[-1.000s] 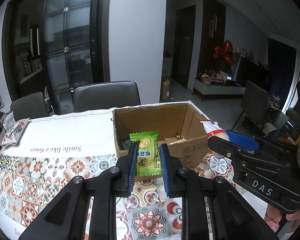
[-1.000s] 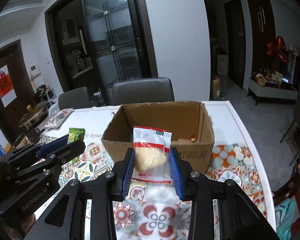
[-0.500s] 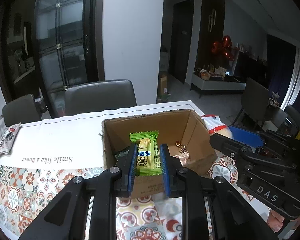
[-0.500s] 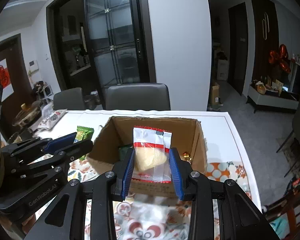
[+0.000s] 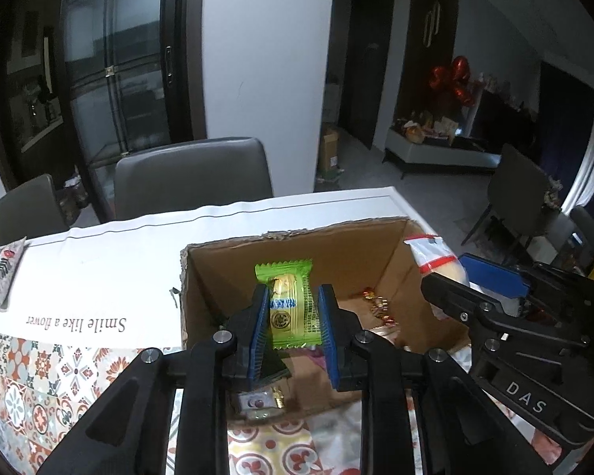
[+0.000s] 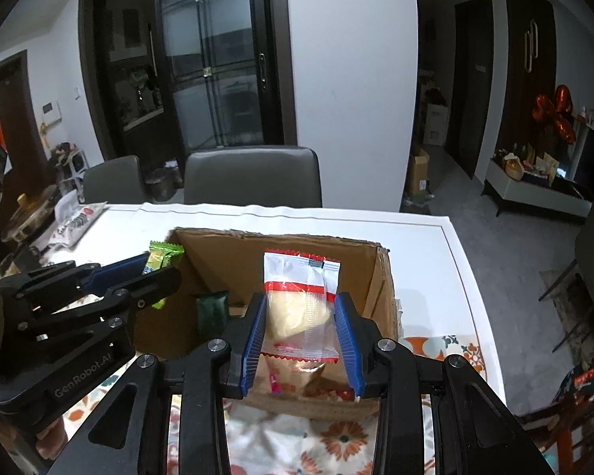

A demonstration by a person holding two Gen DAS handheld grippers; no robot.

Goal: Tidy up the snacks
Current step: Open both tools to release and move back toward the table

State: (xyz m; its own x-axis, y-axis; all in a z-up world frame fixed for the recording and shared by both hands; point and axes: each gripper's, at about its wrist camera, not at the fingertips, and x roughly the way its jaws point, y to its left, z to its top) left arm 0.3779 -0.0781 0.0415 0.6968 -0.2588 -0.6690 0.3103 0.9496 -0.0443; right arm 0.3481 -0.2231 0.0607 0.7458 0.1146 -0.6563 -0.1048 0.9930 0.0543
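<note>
Both packets nearer one box

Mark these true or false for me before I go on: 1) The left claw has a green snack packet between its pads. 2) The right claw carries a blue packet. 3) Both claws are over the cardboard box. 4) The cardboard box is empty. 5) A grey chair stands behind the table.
1) True: the green snack packet sits between the pads of the left claw, whose jaws have just been opening.
2) False: the right claw grips a clear packet with red stripes.
3) True: both hang over the cardboard box.
4) False: snacks already lie inside, among them a dark green packet.
5) True: a grey chair is at the far side of the table.
</note>
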